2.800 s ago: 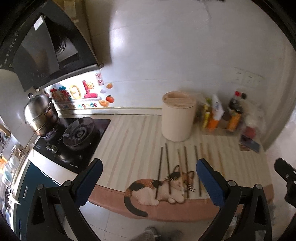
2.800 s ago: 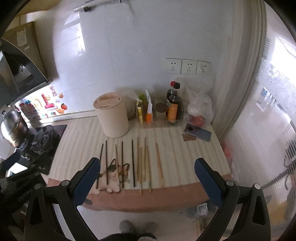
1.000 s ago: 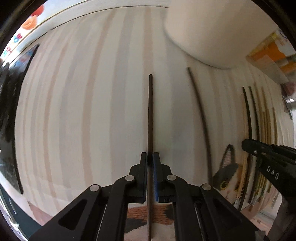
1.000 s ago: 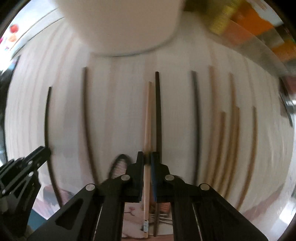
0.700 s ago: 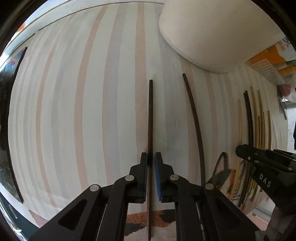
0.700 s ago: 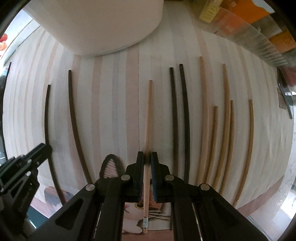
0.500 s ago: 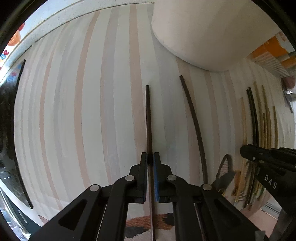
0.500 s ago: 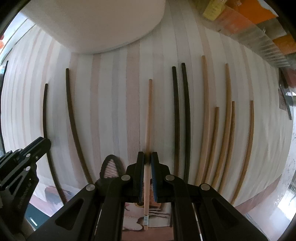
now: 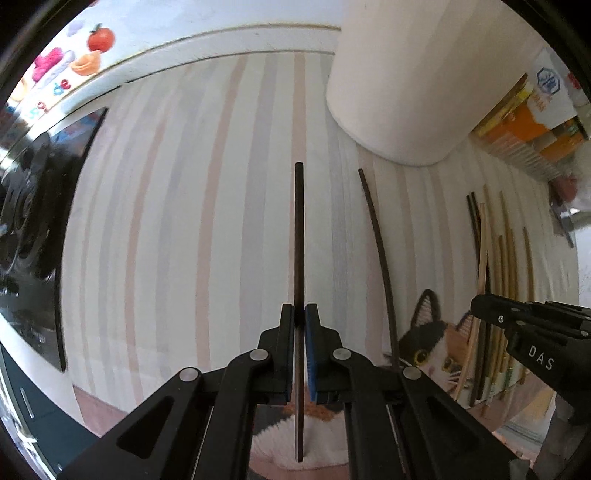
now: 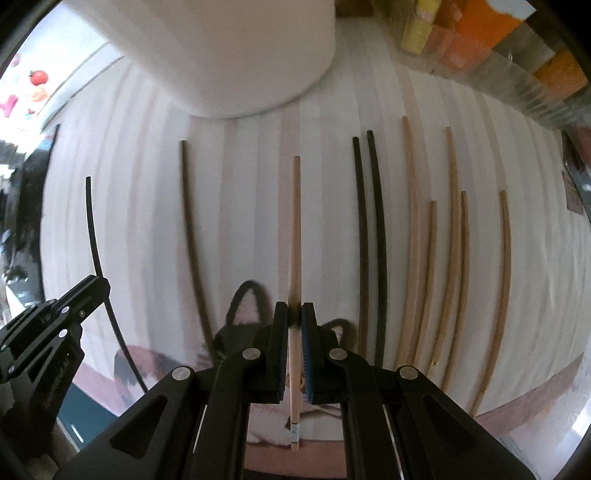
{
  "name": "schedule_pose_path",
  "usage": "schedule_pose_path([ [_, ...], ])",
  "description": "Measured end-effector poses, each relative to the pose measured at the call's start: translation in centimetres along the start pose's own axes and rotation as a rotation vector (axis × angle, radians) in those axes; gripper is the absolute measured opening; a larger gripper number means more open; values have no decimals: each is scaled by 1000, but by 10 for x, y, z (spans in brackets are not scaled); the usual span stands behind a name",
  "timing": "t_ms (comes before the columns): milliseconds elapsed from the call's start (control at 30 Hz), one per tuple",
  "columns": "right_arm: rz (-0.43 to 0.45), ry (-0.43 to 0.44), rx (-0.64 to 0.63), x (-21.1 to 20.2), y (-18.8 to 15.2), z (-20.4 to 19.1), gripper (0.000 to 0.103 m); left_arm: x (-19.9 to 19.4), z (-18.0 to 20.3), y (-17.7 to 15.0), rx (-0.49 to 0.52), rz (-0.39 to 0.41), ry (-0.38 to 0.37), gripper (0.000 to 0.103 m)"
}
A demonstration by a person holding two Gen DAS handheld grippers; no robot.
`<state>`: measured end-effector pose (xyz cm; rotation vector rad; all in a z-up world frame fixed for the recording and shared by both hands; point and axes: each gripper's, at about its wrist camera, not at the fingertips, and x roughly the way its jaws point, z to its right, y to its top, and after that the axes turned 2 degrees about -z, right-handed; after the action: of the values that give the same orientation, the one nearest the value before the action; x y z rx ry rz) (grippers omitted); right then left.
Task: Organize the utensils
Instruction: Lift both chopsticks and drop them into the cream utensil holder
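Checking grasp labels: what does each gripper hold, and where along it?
The left gripper is shut on a dark chopstick, the right gripper on a light wooden chopstick; each is gripped nearer the end closest to the camera.

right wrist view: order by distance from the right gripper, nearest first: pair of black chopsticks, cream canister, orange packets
1. Pair of black chopsticks: just right of the right gripper, lying flat on the striped mat.
2. Cream canister: straight ahead, past the chopstick tips.
3. Orange packets: far upper right, at the back of the counter.
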<state>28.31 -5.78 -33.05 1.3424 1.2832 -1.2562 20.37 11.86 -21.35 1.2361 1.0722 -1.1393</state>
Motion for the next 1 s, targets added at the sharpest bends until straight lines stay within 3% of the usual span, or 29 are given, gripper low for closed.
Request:
schedule_pose_path([
  [267, 64, 70, -34, -41, -10, 6, 7, -63, -1, -20, -54, 114, -18, 3],
  [433, 123, 121, -55, -64, -19, 21, 7, -99, 1, 6, -73, 230, -29, 2],
  [567, 205, 160, -75, -108, -17, 25, 7, -143, 3, 22, -72, 363, -49, 2],
  [867, 515, 268, -108, -262, 4, 23, 7, -258, 34, 74, -32, 648, -135, 2],
  [1000, 698, 255, -94, -330, 27, 26, 7, -267, 58, 115, -5, 692, -130, 2],
])
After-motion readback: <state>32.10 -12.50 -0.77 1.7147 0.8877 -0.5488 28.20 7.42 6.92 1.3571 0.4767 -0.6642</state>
